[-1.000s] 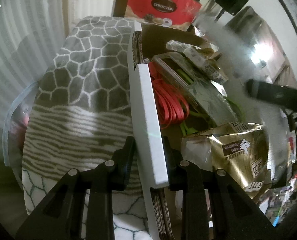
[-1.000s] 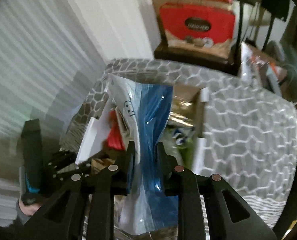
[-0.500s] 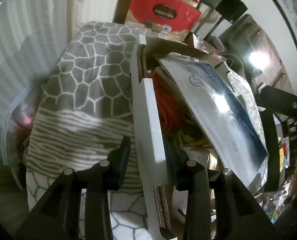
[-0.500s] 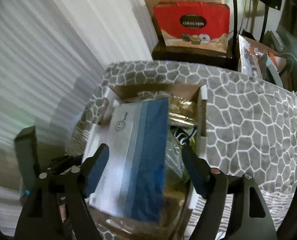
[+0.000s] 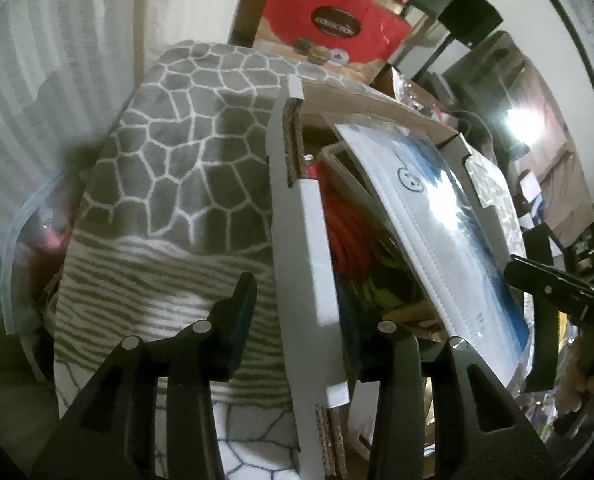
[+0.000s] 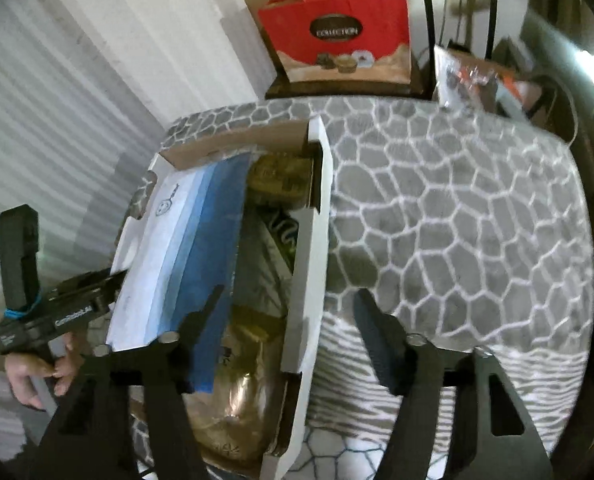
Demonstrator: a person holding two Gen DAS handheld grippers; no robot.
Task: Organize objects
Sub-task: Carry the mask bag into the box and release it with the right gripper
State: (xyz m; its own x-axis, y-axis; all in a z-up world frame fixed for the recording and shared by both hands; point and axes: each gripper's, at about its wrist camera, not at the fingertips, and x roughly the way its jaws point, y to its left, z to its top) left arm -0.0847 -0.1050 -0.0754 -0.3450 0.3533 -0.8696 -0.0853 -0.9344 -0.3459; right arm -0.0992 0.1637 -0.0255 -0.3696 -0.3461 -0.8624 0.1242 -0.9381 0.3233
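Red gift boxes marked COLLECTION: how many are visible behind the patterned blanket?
1. The red box stands on a dark stand behind the blanket, beyond the cardboard box. More red packaging lies above it, but it is cut off, so others may be hidden.

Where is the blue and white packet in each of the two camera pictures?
Left wrist view: the blue and white packet lies right of centre, slanting across the top of the cardboard box.
Right wrist view: the packet lies left of centre, along the left side of the box.
Shared landmark: the red gift box stands behind the table in both.
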